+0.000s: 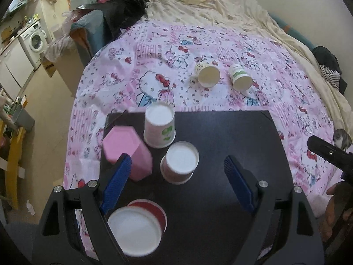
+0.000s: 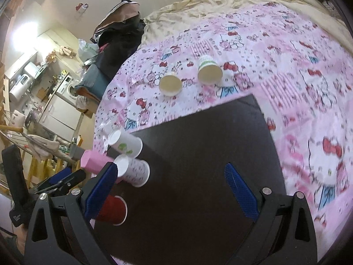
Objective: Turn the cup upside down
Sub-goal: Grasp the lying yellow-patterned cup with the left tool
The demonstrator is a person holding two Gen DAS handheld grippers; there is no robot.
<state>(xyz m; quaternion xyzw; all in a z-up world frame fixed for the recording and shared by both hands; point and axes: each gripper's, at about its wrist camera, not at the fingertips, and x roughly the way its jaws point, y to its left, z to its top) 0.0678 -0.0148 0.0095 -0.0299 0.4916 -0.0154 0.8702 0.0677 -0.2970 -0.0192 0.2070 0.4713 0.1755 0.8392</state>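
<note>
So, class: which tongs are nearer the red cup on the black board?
Left. The left tongs hang right above the red cup; the right tongs stand off to its side.

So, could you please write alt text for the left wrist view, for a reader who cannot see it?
The open left gripper hangs empty above a dark board where four cups stand upside down: pink cup, two white paper cups, red cup. Two more paper cups lie on their sides on the pink bedsheet beyond.

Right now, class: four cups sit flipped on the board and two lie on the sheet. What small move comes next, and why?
Probably reach the open right gripper toward the nearer lying cup: it holds nothing, and that cup isn't flipped yet.
</note>
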